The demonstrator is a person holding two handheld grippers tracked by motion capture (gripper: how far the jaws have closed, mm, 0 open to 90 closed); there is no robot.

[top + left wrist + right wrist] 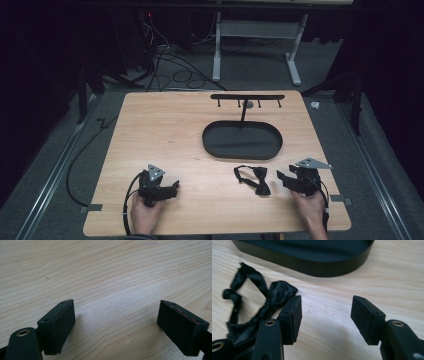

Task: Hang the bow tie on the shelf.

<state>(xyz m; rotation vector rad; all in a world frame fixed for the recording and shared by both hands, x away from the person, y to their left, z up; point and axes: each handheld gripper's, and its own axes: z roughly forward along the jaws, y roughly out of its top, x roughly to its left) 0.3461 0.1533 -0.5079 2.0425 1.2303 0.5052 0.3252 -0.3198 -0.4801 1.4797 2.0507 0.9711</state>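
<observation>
Bow tie (pixel 254 179), black and crumpled, is lying on the bench near its front edge, right of centre, just in front of the oval black tray (pixel 242 141). Its strap is looping out toward the left while the bow part is sitting toward the right. In the right gripper view the bow tie (pixel 259 302) is lying just beside the left-hand jaw, and I cannot tell if the fabric is touching it.

Right gripper (pixel 281 176) is resting low near the front right corner, a hand (pixel 311 207) gripping it from the front edge, and its jaws are pointing left toward the bow tie. Seen along its own jaws, the right gripper (pixel 325 315) is standing wide, bare wood showing between the pads, nothing between them. The tray's dark wall (pixel 312 265) is running across beyond.

Left gripper (pixel 173 187) is sitting near the front edge, left of centre, well apart from the bow tie, with a hand (pixel 146 215) behind it. Its jaws are also spread wide over bare bench (pixel 105 272), the left gripper (pixel 116 317) holding nothing.

At the back edge, a black rack with small hooks (pixel 247 97) is standing on a post that is rising from the tray.
</observation>
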